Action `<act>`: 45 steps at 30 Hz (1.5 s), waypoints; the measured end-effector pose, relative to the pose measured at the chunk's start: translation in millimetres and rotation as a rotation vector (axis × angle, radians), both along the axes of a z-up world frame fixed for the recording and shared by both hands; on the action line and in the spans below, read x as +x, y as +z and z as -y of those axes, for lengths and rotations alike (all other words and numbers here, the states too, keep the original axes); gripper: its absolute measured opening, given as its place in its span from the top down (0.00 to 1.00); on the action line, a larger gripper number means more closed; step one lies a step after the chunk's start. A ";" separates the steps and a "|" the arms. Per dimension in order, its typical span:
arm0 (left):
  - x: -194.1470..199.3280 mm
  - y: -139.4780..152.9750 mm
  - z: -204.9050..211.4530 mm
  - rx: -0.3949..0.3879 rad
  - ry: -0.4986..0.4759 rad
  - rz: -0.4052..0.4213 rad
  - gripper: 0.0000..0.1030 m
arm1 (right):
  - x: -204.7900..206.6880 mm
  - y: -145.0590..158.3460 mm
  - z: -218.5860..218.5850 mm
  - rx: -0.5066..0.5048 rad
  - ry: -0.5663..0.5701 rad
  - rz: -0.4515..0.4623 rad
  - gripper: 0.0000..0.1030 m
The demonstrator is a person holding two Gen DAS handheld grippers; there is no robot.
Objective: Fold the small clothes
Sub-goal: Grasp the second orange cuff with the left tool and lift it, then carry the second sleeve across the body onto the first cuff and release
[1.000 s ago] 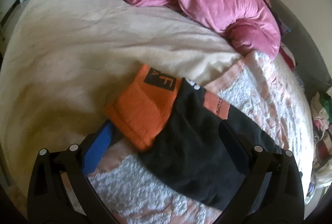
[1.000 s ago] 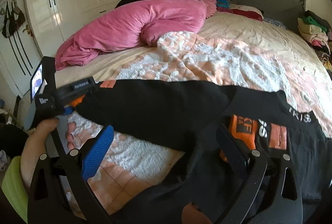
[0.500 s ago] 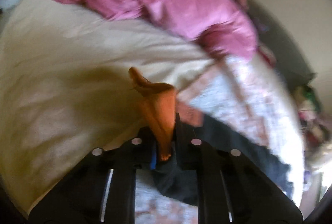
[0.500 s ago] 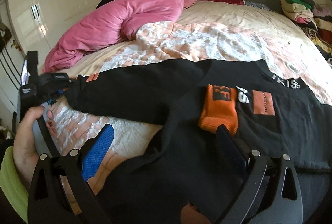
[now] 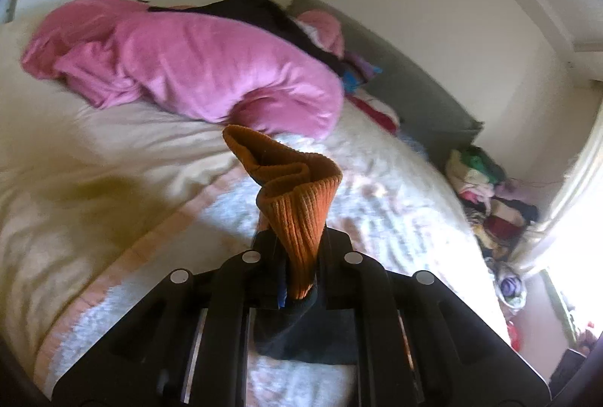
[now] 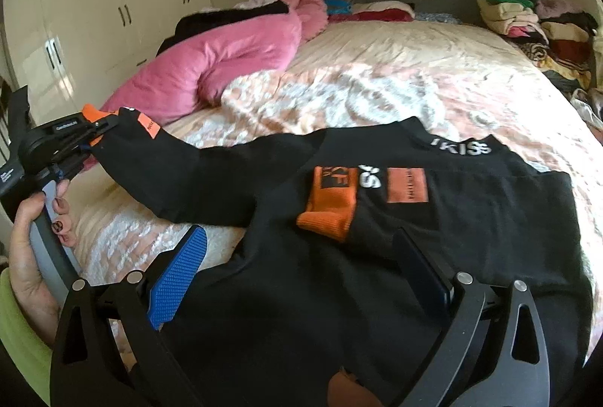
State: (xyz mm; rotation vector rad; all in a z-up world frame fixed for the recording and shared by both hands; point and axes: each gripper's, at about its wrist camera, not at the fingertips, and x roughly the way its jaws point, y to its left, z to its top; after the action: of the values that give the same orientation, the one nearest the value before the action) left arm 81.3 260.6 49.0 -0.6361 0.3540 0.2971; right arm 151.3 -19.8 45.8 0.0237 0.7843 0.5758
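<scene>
So your left gripper (image 5: 297,279) is clamped tight on the orange cuff (image 5: 297,211) of the black sweater (image 6: 377,256), sleeve lifted off the bed (image 6: 414,68) at the left of the right-wrist frame. Your right gripper (image 6: 301,271) has its fingers spread wide, hovering low over the sweater body at center. The other orange cuff (image 6: 331,207) lies folded across the chest, and the pink duvet (image 5: 196,68) is bunched upper left.

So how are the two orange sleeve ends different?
The left cuff is pinched in the shut left tool and lifted off the bed, bunched up. The right cuff lies flat, folded onto the black top's chest, ahead of the open right tool. Both are ribbed orange.
</scene>
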 end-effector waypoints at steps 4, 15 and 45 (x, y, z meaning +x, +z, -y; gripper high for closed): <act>5.4 12.6 20.0 0.004 -0.064 0.018 0.96 | -2.1 4.8 22.6 0.031 -0.039 0.001 0.05; 23.9 45.3 80.6 0.070 -0.219 0.052 0.96 | -2.7 10.6 78.6 0.089 -0.144 -0.001 0.05; 97.5 4.2 242.0 0.102 -0.598 -0.069 0.97 | -12.0 9.1 219.9 0.120 -0.476 -0.009 0.05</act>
State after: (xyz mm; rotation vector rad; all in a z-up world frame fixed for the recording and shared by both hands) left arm 178.8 18.7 53.2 -0.3959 0.5728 -0.2345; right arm 139.3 -239.7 54.9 0.3158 0.7197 0.1696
